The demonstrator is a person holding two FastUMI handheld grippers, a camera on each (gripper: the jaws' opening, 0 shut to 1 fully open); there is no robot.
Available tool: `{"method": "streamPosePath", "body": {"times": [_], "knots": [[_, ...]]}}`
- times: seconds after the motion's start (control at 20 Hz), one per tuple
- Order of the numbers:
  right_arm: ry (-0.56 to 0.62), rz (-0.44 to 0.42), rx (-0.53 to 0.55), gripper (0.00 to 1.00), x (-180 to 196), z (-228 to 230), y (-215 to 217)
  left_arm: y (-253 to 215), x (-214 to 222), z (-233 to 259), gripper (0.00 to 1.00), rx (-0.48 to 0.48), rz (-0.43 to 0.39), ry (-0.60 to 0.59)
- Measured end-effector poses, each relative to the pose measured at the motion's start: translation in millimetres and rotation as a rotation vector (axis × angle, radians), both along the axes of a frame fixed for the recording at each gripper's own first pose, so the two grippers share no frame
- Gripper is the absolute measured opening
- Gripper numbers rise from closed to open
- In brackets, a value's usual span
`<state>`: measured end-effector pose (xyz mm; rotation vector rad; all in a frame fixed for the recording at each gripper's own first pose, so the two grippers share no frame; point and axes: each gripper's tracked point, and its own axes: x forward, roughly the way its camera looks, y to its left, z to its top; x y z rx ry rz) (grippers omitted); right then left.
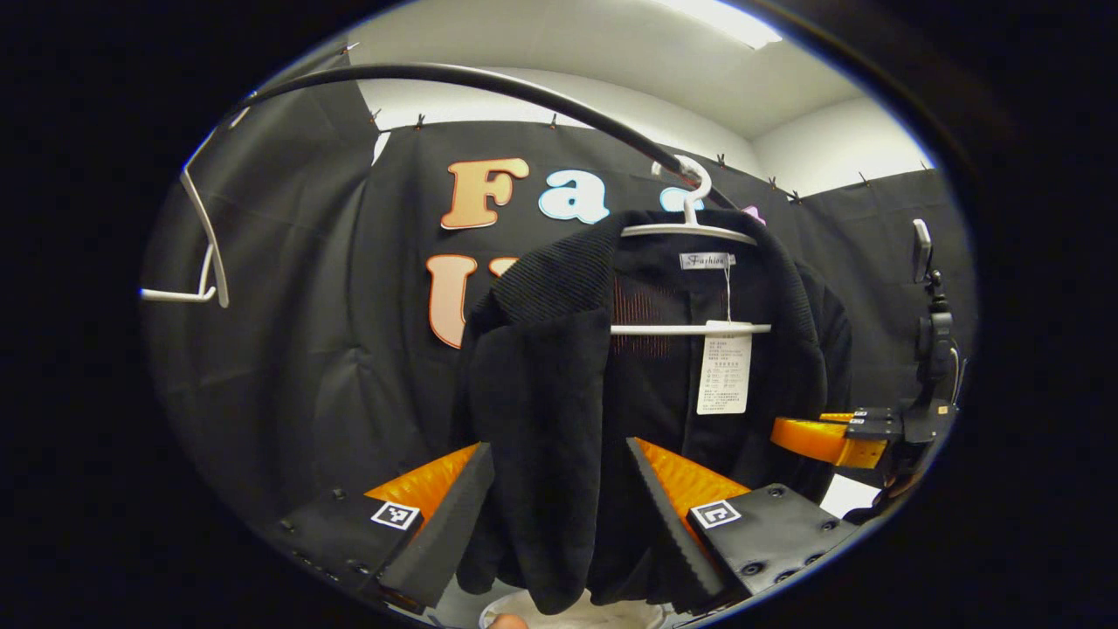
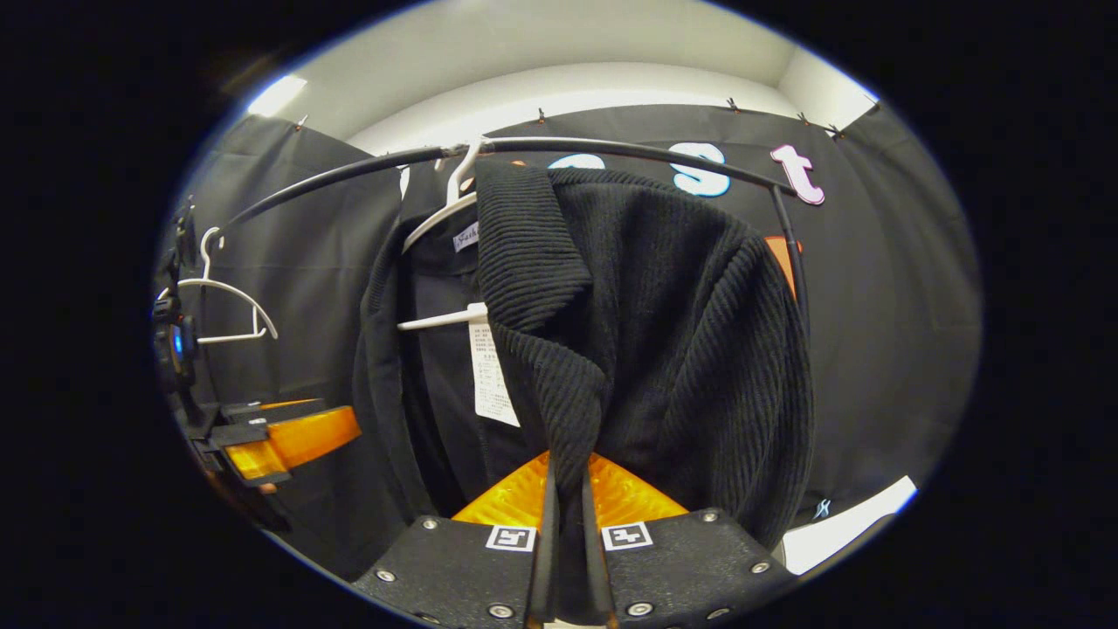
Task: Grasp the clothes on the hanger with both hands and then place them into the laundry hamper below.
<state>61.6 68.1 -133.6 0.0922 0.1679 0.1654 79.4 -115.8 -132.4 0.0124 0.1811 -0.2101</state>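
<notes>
In the left gripper view, the left gripper [image 1: 559, 515] is standing wide apart, its fingers straddling one front panel of the black jacket [image 1: 541, 411] without pinching it. The jacket is hanging lengthwise downward on a white hanger [image 1: 690, 229] from the black rail [image 1: 489, 83]; an empty hanger [image 1: 205, 253] is dangling well aside.

In the right gripper view, the right gripper [image 2: 568, 559] is clenching the jacket's other front edge [image 2: 568, 419] between nearly closed fingers, beneath the paper tag [image 2: 492, 376].

hanger [image 1: 690, 229] shoulders under cardigan [image 1: 559, 393]
</notes>
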Motion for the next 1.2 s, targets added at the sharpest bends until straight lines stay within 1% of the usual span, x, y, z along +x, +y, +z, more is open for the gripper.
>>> {"method": "streamPosePath", "body": {"times": [0.05, 0.1, 0.15, 0.2, 0.25, 0.3, 0.35, 0.4, 0.45, 0.5, 0.55, 0.6, 0.65, 0.75, 0.8, 0.85, 0.9, 1.0, 1.05, 1.2], "knots": [[-0.009, 0.004, -0.008, 0.21, -4.2, 3.6, -1.7, -6.4, 5.8, -6.3, 0.97, 0.004, -0.01, 0.009], [-0.017, 0.002, -0.015, 0.11, -5.9, 7.1, -2.9, -8.4, 12.1, -11.1, 0.97, 0.013, -0.011, 0.017], [-0.023, -0.005, -0.02, 0.1, -10.4, 11.0, -7.4, -8.7, 17.8, -16.7, 1.0, 0.025, 0.002, 0.021], [-0.032, -0.013, -0.028, 0.17, -15.0, 16.1, -12.2, -3.5, 23.1, -21.1, 0.97, 0.039, 0.041, 0.028], [-0.041, -0.018, -0.037, 0.09, -19.5, 22.1, -17.6, 0.0, 26.9, -27.0, 0.97, 0.048, 0.07, 0.043], [-0.049, -0.023, -0.044, 0.08, -21.6, 26.5, -22.3, -0.6, 32.0, -34.2, 0.97, 0.049, 0.08, 0.061], [-0.057, -0.03, -0.049, 0.0, -25.1, 32.3, -28.7, -2.9, 35.4, -40.6, 1.0, 0.046, 0.088, 0.077], [-0.063, -0.039, -0.048, 0.08, -29.0, 38.1, -37.2, -4.9, 38.4, -45.0, 0.99, 0.039, 0.093, 0.09], [-0.071, -0.051, -0.048, 0.0, -32.0, 45.3, -47.7, -3.8, 40.5, -48.8, 0.97, 0.033, 0.093, 0.1], [-0.083, -0.072, -0.047, 0.0, -33.9, 54.5, -61.1, -4.3, 43.0, -50.8, 1.0, 0.03, 0.088, 0.102], [-0.099, -0.099, -0.041, 0.14, -35.0, 64.5, -76.4, -3.7, 45.4, -51.6, 0.93, 0.03, 0.088, 0.101], [-0.111, -0.12, -0.033, 0.0, -32.5, 74.8, -90.7, -1.6, 48.2, -51.7, 0.8, 0.038, 0.096, 0.1], [-0.122, -0.139, -0.025, 0.06, -31.0, 83.0, -104.2, 2.0, 50.1, -51.1, 0.67, 0.048, 0.1, 0.097], [-0.153, -0.168, -0.016, 0.05, -30.1, 104.3, -125.2, 4.7, 54.2, -50.0, 0.41, 0.061, 0.098, 0.089], [-0.17, -0.179, -0.018, 0.12, -31.8, 116.7, -133.1, 5.1, 55.1, -49.8, 0.28, 0.058, 0.091, 0.091], [-0.184, -0.185, -0.022, 0.04, -32.3, 127.9, -138.7, 1.5, 54.4, -50.9, 0.14, 0.042, 0.069, 0.099], [-0.194, -0.19, -0.027, 0.04, -31.3, 137.1, -142.3, -4.8, 54.5, -50.7, 0.14, 0.016, 0.042, 0.106], [-0.224, -0.212, -0.037, 0.02, -28.8, 157.3, -155.1, -9.6, 51.8, -47.4, 0.08, -0.031, 0.023, 0.115], [-0.24, -0.227, -0.046, 0.02, -27.7, 166.7, -161.5, -9.1, 49.7, -45.5, 0.09, -0.039, 0.017, 0.111], [-0.293, -0.272, -0.086, 0.01, -29.6, 198.0, -179.6, 6.4, 55.2, -33.8, 0.08, -0.011, 0.038, 0.072]]}}
